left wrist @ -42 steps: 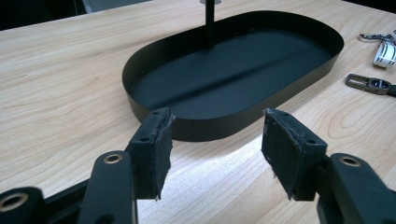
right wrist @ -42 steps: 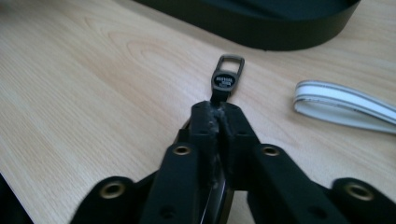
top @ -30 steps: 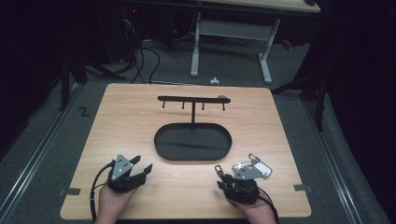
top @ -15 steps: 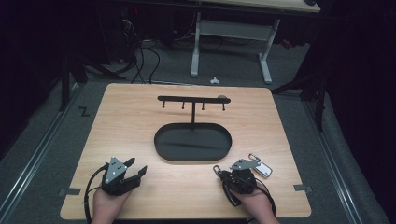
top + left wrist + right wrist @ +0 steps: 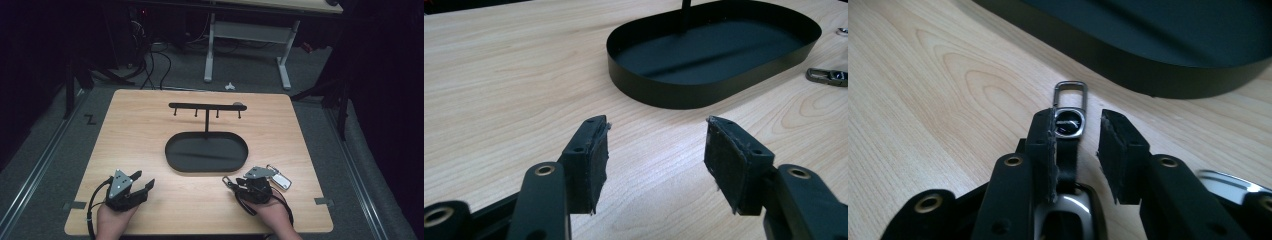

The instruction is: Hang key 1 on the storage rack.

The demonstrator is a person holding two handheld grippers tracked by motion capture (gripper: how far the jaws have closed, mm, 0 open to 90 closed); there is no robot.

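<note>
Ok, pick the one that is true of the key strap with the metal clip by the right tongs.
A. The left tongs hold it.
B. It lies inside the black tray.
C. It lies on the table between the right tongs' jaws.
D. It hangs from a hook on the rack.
C: the key strap lies flat on the wooden table between the jaws of the right tongs, outside the black tray.

Light wooden tabletop [image 5: 150,130], rounded corners. Black oval metal tray [image 5: 207,151] at centre, thin black post rising from it to horizontal bar with four small hooks [image 5: 206,105]. Grey carpeted floor [image 5: 360,165] around table. White-legged desk frame [image 5: 245,45] behind. Tangle of black cables [image 5: 150,60] on floor, far left. Small white object [image 5: 229,86] on floor near desk.
</note>
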